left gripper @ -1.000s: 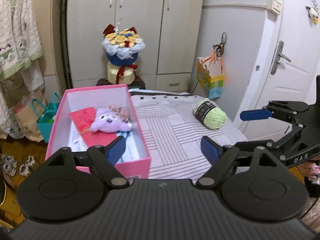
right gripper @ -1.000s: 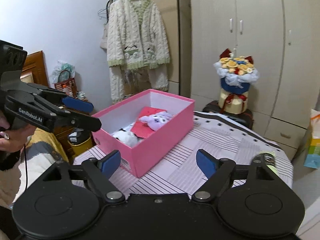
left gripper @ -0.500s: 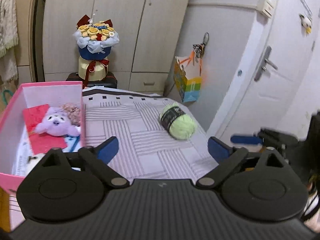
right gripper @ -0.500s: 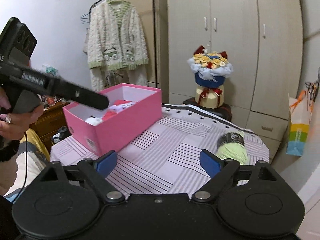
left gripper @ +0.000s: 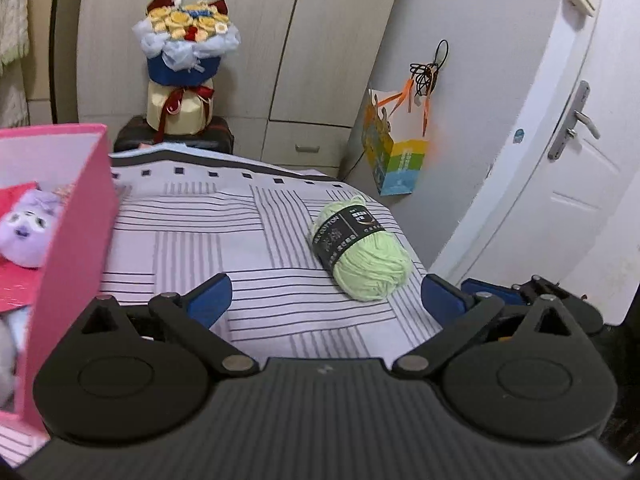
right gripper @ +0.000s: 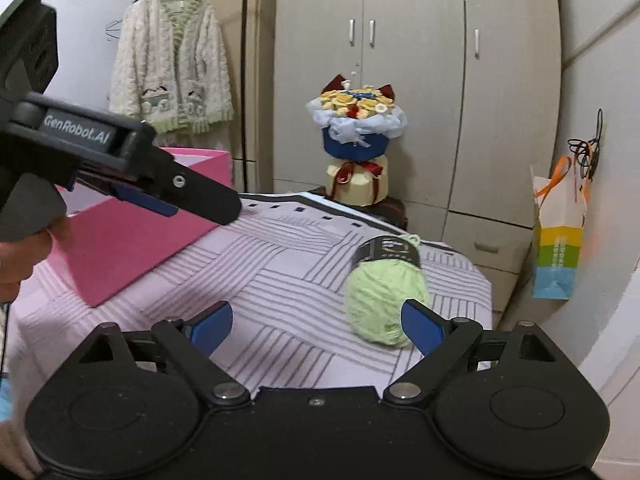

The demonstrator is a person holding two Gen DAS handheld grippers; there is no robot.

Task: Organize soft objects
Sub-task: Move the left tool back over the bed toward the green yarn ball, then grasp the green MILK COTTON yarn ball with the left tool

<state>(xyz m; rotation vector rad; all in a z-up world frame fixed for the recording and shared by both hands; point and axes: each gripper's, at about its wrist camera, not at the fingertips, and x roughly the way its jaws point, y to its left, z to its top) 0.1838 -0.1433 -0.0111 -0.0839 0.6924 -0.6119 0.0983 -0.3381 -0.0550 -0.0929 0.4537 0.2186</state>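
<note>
**Yarn ball on the table, both grippers empty**

My right gripper [right gripper: 316, 322] is spread wide with nothing between its blue pads. The right-hand pad [right gripper: 420, 322] sits just in front of the green yarn ball [right gripper: 384, 300] in this view; I cannot tell whether it touches the wool. The ball lies off to the right of the gap between the fingers, not centred in it.

My left gripper [left gripper: 324, 294] is likewise spread wide and empty, held over the near edge of the striped tablecloth [left gripper: 192, 248]. From its camera the yarn ball [left gripper: 362, 250] rests on the cloth ahead and to the right, near the table's right edge, dark paper band across its middle.

The pink box [left gripper: 72, 216] stands at the left of the table, well apart from the yarn. A purple plush toy [left gripper: 26, 228] already lies inside it on something red.

Judgement: the yarn is the one soft item left out, so the step in hand is the approach for its pickup.

Risks:
- Ball off-centre in the right gripper: closing now could pinch only its edge, or nudge it.
- It is round and close to the table edge; a sideways push could roll it off.
- A shallow grip may catch loose strands rather than the body, and the wool would slip.
- Both grippers share a small space; they could collide on the carry to the box.
</note>
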